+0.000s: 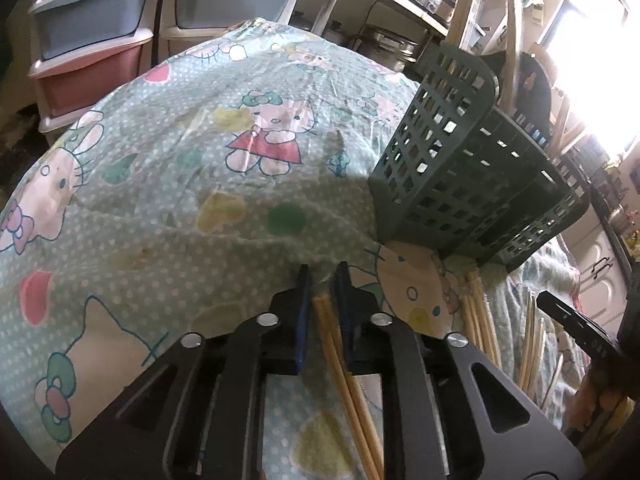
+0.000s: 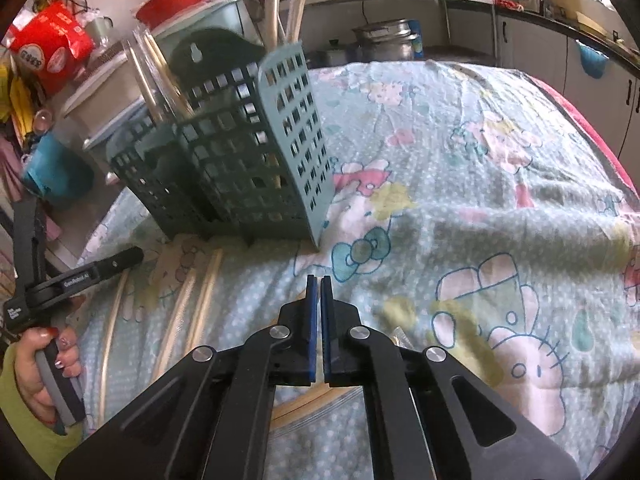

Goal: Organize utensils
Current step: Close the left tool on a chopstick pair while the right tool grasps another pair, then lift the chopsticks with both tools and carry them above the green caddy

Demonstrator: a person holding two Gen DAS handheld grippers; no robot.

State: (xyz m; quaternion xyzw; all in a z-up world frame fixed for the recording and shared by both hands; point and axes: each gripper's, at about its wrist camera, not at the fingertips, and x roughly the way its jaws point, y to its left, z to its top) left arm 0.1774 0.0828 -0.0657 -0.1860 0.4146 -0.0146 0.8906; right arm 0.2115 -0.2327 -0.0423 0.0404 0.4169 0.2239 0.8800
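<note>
A green lattice utensil holder (image 1: pixel 460 160) stands on the Hello Kitty cloth, also in the right wrist view (image 2: pixel 248 152), with several chopsticks standing in it (image 2: pixel 156 76). My left gripper (image 1: pixel 320 276) is shut on a pair of wooden chopsticks (image 1: pixel 344 368), held just in front of the holder's base. More chopsticks lie on the cloth to its right (image 1: pixel 476 320), and in the right wrist view (image 2: pixel 204 292). My right gripper (image 2: pixel 319 284) is shut and empty above the cloth, right of the holder. The left gripper's body shows at the left of that view.
Plastic drawers (image 1: pixel 92 40) stand behind the table at left. Shelves with pots (image 2: pixel 384 40) and a red container (image 2: pixel 176 0) lie behind the holder. A wrapped item (image 2: pixel 400 336) lies by my right fingers.
</note>
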